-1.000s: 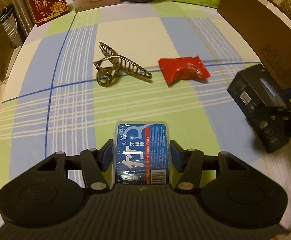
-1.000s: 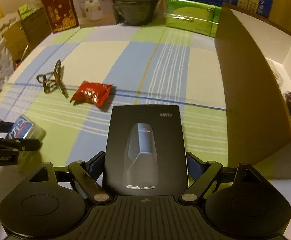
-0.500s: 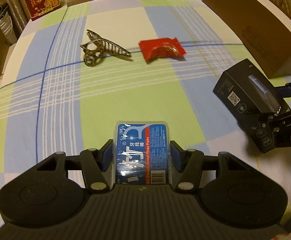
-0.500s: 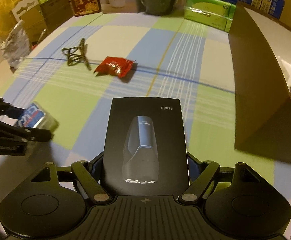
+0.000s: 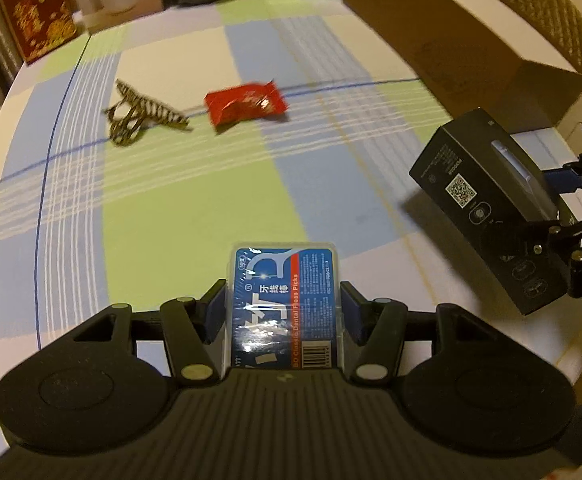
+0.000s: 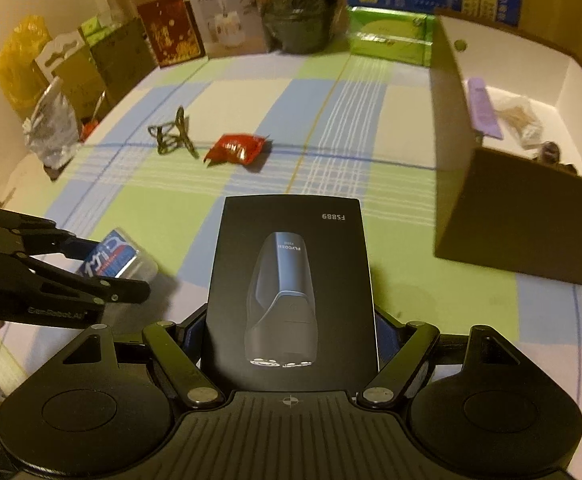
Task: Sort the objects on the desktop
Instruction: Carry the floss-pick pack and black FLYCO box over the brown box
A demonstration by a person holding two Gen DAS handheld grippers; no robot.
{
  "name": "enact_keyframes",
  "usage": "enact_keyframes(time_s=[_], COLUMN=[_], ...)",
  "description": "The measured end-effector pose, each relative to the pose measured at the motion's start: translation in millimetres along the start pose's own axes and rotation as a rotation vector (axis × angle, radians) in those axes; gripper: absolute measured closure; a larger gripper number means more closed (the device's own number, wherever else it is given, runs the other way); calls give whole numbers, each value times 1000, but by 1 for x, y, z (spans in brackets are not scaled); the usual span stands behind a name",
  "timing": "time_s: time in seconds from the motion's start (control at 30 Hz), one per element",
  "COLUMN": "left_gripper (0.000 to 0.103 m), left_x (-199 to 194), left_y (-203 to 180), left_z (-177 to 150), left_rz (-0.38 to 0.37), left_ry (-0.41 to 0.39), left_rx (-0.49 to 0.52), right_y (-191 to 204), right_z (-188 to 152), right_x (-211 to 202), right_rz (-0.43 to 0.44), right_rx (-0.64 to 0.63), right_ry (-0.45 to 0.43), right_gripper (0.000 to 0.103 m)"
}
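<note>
My left gripper (image 5: 283,309) is shut on a blue dental floss pick box (image 5: 285,300), held above the checked tablecloth. The right gripper (image 6: 291,330) is shut on a black shaver box (image 6: 293,292), also lifted off the table. In the left wrist view the shaver box (image 5: 487,208) hangs at the right with the right gripper behind it. In the right wrist view the floss box (image 6: 115,260) sits in the left gripper at the left. A gold hair claw (image 5: 139,114) and a red snack packet (image 5: 245,102) lie farther out on the cloth.
An open cardboard box (image 6: 527,216) stands at the right; its white inside holds a purple item (image 6: 485,110) and small things. Gift boxes, a dark bag (image 6: 295,12) and green packs (image 6: 389,34) line the far edge. Bags crowd the left side.
Both grippers have pulled back and risen with their boxes; the hair claw and snack packet now look farther off. More of the cardboard box's inside shows in the right wrist view.
</note>
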State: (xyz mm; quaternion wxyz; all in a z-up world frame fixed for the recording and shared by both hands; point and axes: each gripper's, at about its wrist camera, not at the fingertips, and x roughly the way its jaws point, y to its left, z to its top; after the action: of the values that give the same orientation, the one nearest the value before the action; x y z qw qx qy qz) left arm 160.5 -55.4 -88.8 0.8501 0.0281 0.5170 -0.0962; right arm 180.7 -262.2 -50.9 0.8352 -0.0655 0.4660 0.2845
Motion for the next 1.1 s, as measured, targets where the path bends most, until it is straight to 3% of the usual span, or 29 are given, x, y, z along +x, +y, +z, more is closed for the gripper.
enact_keyframes(time_s=[0.5, 0.7, 1.1], left_gripper=[50, 50, 50], left_x=[-27, -35, -39], left_y=[-62, -85, -147], left_z=[55, 79, 150], left_rz=[-82, -99, -161], left_ry=[-135, -185, -297], left_rx=[103, 133, 202], right_y=[-52, -73, -151], right_z=[2, 9, 43], right_x=[-66, -97, -118], right_rz=[-57, -76, -171], right_rx=[71, 76, 92], right_ry=[-122, -214, -279], right_gripper=[27, 27, 27])
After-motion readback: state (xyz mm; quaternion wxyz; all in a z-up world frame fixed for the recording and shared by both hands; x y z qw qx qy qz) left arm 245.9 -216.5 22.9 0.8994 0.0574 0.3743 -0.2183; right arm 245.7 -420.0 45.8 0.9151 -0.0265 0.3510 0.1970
